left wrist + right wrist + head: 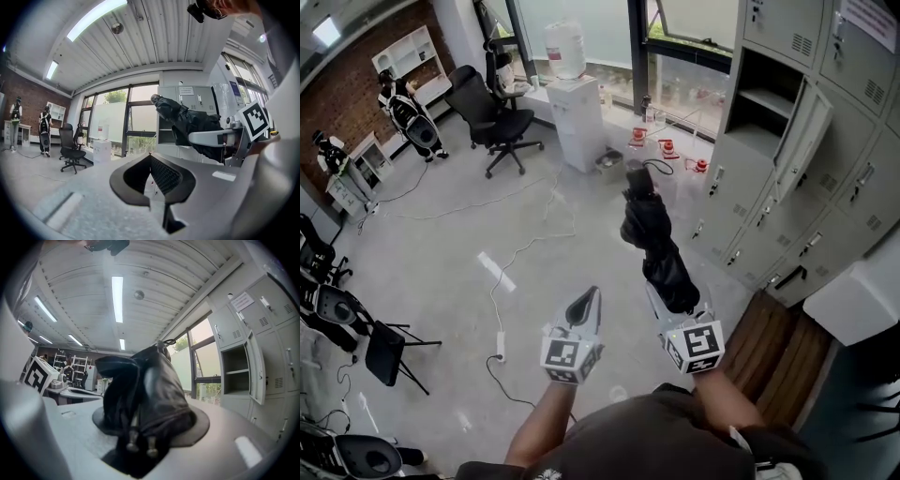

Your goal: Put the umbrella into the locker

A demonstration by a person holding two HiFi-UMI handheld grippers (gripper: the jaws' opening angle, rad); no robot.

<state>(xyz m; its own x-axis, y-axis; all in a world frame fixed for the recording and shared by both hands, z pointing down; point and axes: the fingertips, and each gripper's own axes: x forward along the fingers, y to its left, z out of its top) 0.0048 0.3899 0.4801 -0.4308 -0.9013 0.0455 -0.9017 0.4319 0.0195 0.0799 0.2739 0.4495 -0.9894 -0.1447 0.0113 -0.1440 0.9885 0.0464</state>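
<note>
A: Right tool (pixel 151 425)?

B: Clamped on the umbrella (pixel 146 387). Black, folded, fabric bunched up. The jaws stand fairly wide around the bundle, and two metal rib tips hang out at the near end.

A: Where does the umbrella sit in the room?

B: In the air, carried roughly level out in front of the person, over the grey floor (pixel 469 272). From the head view the far end, with its strap loop, points toward the window (pixel 581 28). It is not in the locker (pixel 769 101) and is well apart from it.

A: Locker condition?

B: One compartment stands open in the grey bank to the right. Its locker door (pixel 803 141) is swung out and a shelf is visible inside. I cannot tell whether anything is on it. The neighbouring doors are closed.

A: Left tool (pixel 150 155)?

B: The jaw tips meet, with nothing between them. It is held level beside the right tool, a little to its left, and touches nothing.

A: Surroundings?

B: A black office chair (pixel 499 117) stands by a white water dispenser (pixel 578 117) at the window. A white cable (pixel 520 251) trails across the floor. Two people (pixel 414 117) stand far left near the brick wall.
</note>
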